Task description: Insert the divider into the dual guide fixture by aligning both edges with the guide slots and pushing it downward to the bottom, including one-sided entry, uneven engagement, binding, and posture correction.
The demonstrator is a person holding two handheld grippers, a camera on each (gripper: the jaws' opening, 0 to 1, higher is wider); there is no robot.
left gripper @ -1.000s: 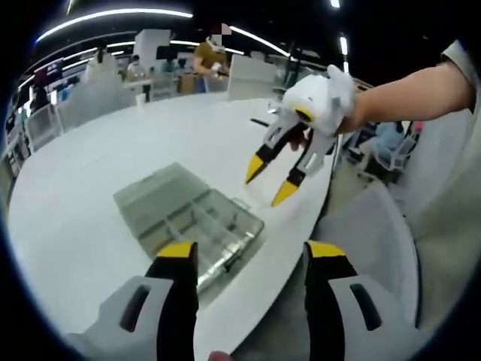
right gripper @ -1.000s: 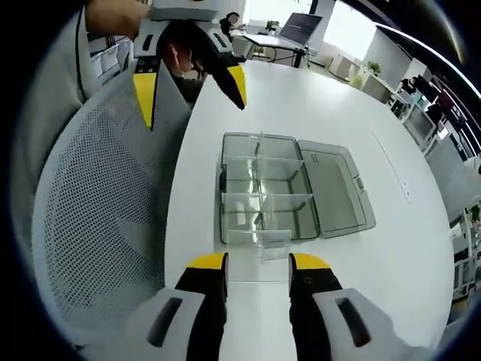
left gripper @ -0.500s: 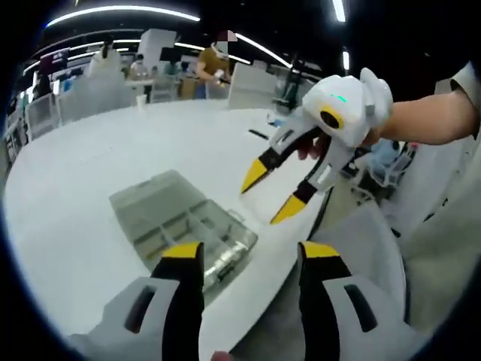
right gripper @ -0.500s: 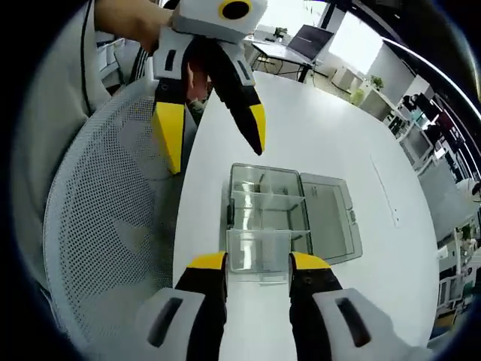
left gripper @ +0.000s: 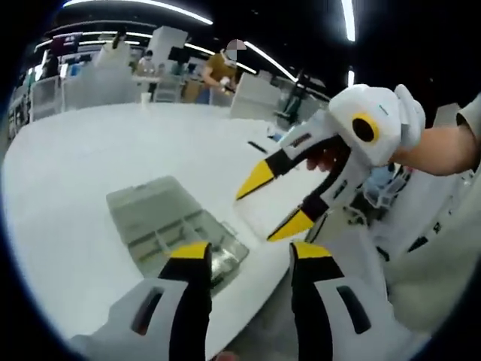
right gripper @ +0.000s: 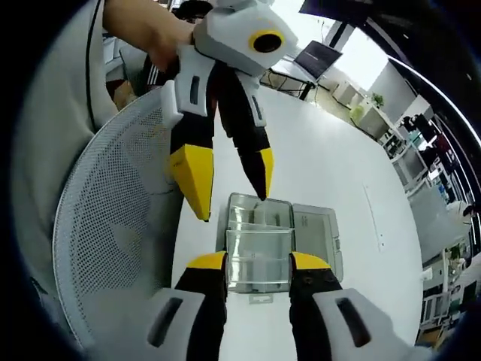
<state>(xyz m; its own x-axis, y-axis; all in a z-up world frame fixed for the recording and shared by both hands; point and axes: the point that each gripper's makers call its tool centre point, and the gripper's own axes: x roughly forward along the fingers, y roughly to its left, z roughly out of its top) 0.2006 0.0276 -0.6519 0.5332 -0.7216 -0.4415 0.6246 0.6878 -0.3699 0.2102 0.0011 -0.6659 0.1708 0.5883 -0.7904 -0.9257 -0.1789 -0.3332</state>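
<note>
Office space lay behind everything, with strip lights overhead, desks and a laptop far off, and people at the far tables. We worked over a broad white table (left gripper: pixel 90 165), with a grey mesh chair (right gripper: pixel 113 248) just beside its near edge.

On the table near that edge we noted a clear plastic compartment box (left gripper: pixel 174 233), its lid (right gripper: pixel 316 233) swung open and lying flat beside the tray. In the right gripper view the tray was split by clear walls into several compartments; we could not tell whether anything lay inside them, since the plastic was see-through and partly hidden.

The right gripper (right gripper: pixel 257 263) held a clear flat panel, the divider (right gripper: pixel 258 259), between its two yellow-tipped jaws, which were closed on the panel's side edges. In that view the divider overlapped the near part of the tray, and we could not tell whether it touched the box or hung above it. In the left gripper view this same gripper came in from the right, held by a hand (left gripper: pixel 443 147), with its yellow tips apart and something pale and clear between them.

The left gripper (left gripper: pixel 248 252) had its jaws apart with nothing between them, over the table's near edge close to the box. In the right gripper view it hung above the far end of the tray, tips pointing down, not touching it.
</note>
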